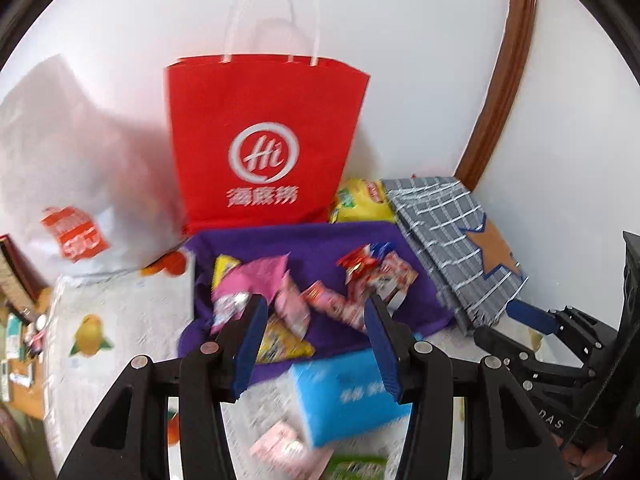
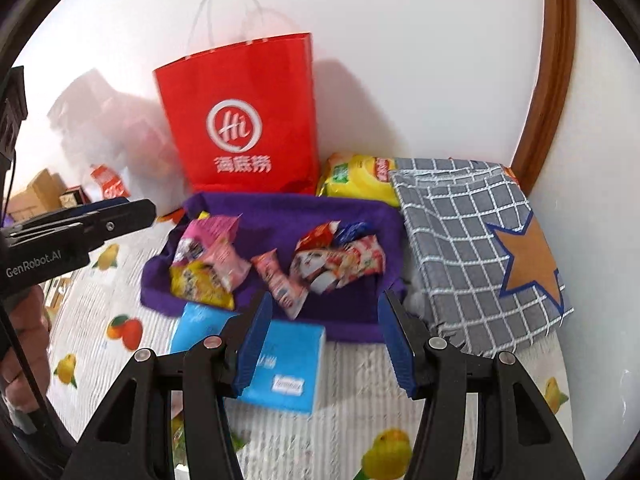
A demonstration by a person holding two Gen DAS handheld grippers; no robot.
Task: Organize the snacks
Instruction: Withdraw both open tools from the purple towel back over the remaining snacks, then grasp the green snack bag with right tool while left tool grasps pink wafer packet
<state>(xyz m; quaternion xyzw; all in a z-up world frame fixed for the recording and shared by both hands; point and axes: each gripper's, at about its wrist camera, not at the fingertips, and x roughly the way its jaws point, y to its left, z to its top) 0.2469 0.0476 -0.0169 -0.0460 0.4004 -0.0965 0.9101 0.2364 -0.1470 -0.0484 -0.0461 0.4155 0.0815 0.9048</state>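
Left gripper (image 1: 316,344): fingers wide apart, nothing between the pads. It hangs over the near edge of the purple tray (image 1: 416,312), pointing toward the wall.
Right gripper (image 2: 326,340): fingers wide apart, empty. It sits at the tray's near rim, with the blue box (image 2: 286,364) partly under its left finger.
Snacks: a loose heap inside the purple tray. Pink packets (image 2: 216,254) and a yellow packet (image 2: 202,282) lie on the tray's left; a red-and-white cluster (image 2: 340,260) lies on its right; a slim pink bar (image 2: 280,282) lies between them.
Outliers: a yellow chip bag (image 2: 356,178) stands behind the tray, touching the red bag (image 2: 240,120). The blue box lies on the cloth just in front of the tray.
Deciding relation: the slim pink bar lies just ahead of the right gripper's left finger, its long axis running diagonally from far-left to near-right, so a squeeze across its width would need a wrist turn (judgement).
Nearer hand: both are close to the heap. The left gripper looks better placed for the pink packets and the right for the red-and-white cluster (judgement).
Left view only: a small pink packet (image 1: 280,448) and a green packet (image 1: 360,470) lie near the bottom edge, blurred, as does a white plastic bag (image 1: 72,184) left of the red bag.
Right view only: the whole tray outline, the full grey checked cloth (image 2: 460,240) with its star, and the left gripper seen from the side.
Limits: motion blur hides the packet labels.
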